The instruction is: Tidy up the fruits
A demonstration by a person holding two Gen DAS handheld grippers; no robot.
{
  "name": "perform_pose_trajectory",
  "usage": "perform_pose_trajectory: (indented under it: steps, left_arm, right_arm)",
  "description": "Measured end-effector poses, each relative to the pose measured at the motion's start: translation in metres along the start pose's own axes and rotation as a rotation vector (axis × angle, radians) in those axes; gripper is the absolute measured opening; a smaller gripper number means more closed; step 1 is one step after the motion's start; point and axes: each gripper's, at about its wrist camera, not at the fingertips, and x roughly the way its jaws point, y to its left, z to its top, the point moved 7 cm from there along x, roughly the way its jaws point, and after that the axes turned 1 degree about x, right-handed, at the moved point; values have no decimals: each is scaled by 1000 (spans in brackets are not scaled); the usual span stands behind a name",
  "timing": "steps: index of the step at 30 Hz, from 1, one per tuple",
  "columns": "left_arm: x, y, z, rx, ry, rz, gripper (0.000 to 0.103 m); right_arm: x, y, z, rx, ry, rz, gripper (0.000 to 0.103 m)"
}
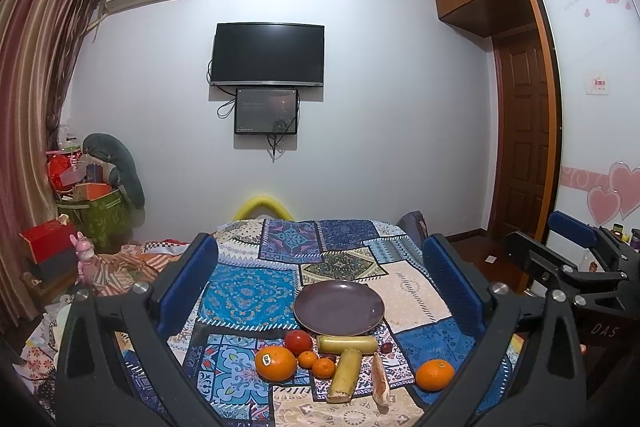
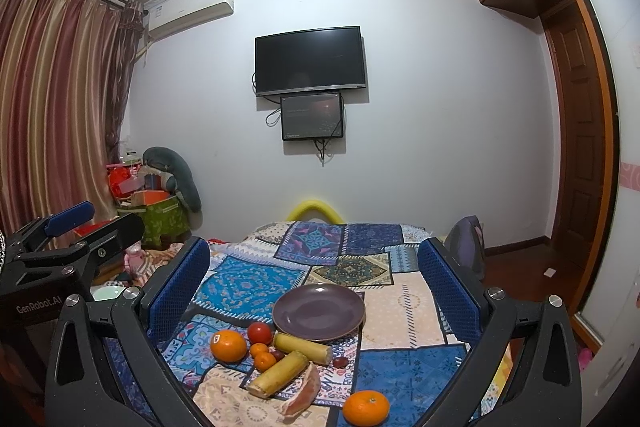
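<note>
An empty purple plate (image 1: 339, 307) (image 2: 319, 311) sits on the patchwork cloth. In front of it lie a red tomato (image 1: 298, 341) (image 2: 260, 333), a stickered orange (image 1: 275, 363) (image 2: 228, 345), two small tangerines (image 1: 316, 363) (image 2: 262, 355), two yellow-green cane pieces (image 1: 345, 357) (image 2: 290, 357), a grapefruit slice (image 1: 379, 379) (image 2: 304, 391), a dark red small fruit (image 1: 386, 347) (image 2: 340, 362) and a second orange (image 1: 435, 374) (image 2: 366, 407). My left gripper (image 1: 320, 275) is open and empty above the table. My right gripper (image 2: 316, 275) is open and empty too.
The right gripper shows at the right edge of the left wrist view (image 1: 576, 259); the left gripper shows at the left edge of the right wrist view (image 2: 68, 247). A TV (image 1: 267, 54) hangs on the far wall. Boxes and clutter (image 1: 88, 211) stand at left.
</note>
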Motion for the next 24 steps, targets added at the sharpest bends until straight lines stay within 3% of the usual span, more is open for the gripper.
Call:
perform_pose_trajectory:
  steps: [11, 14, 18, 20, 24]
  left_arm:
    - [7, 5, -5, -5, 12, -16, 103]
    - [13, 8, -10, -12, 38, -27, 103]
    - [26, 8, -21, 12, 90, -29, 90]
    - [35, 6, -30, 33, 129, -34, 88]
    - [60, 0, -53, 63, 223, -66, 82]
  right_arm:
    - [13, -5, -9, -19, 45, 20, 103]
    - [18, -12, -17, -15, 75, 29, 98]
    - [31, -29, -39, -35, 168, 27, 83]
    - [39, -39, -54, -41, 228, 18, 75]
    - [53, -58, -85, -19, 348, 33, 74]
